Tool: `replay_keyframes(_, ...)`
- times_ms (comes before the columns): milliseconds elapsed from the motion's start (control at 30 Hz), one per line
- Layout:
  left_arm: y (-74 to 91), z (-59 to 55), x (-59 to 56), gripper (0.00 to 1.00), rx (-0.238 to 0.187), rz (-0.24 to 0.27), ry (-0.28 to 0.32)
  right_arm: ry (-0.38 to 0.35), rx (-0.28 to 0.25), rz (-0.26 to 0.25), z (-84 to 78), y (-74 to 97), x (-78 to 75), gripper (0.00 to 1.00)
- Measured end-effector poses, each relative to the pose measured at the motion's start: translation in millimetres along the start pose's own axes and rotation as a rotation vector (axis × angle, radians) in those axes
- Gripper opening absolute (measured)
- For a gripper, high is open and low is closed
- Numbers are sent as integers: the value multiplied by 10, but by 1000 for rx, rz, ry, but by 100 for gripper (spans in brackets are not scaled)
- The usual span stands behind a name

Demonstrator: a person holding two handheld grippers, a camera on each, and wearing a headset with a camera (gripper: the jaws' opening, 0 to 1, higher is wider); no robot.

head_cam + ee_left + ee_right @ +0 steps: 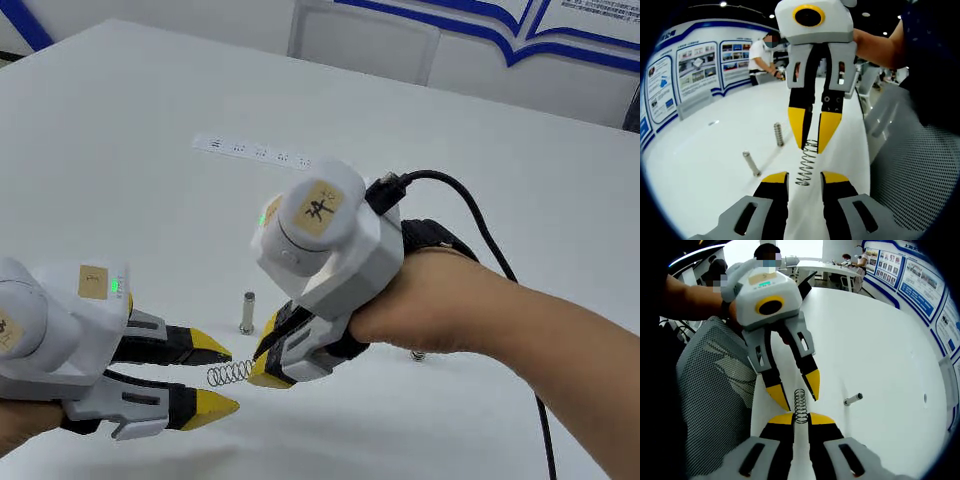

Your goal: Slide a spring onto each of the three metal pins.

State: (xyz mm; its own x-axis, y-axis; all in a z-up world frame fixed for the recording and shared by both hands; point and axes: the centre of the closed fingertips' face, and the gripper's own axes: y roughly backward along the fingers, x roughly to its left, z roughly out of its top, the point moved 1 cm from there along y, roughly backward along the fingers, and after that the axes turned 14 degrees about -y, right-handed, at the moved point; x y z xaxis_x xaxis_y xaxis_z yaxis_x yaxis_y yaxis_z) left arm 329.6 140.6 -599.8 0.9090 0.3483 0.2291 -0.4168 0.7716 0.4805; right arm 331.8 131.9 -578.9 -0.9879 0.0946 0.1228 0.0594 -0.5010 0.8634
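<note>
Left gripper (229, 380), spring (807, 162) above white table (120, 120); blue-trimmed posters (696, 61) beyond.

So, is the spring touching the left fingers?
Apart. In the left gripper view the spring ends between the left gripper's open fingers, with a gap either side.

Spring (230, 374): thin bright wire, shiny metal. Pin (247, 312): smooth grey metal with a dull sheen. Table (120, 130): white, smooth, matt. Left gripper (228, 378) and right gripper (262, 372): hard white plastic shells, softly glossy, with black jaws and matt yellow tips. Cable (470, 205): black and rubbery. Chair (910, 175): grey woven mesh, rough-looking.
</note>
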Motion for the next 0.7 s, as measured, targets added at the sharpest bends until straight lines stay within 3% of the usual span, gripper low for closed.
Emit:
replay_keyframes(233,7,20,4,13,-7,-4,-27,9,2,-4,16,34,38,11)
replay_keyframes(700,13,89,-33,11,-22,-15,-38,49,-61,0,233,142,139,12)
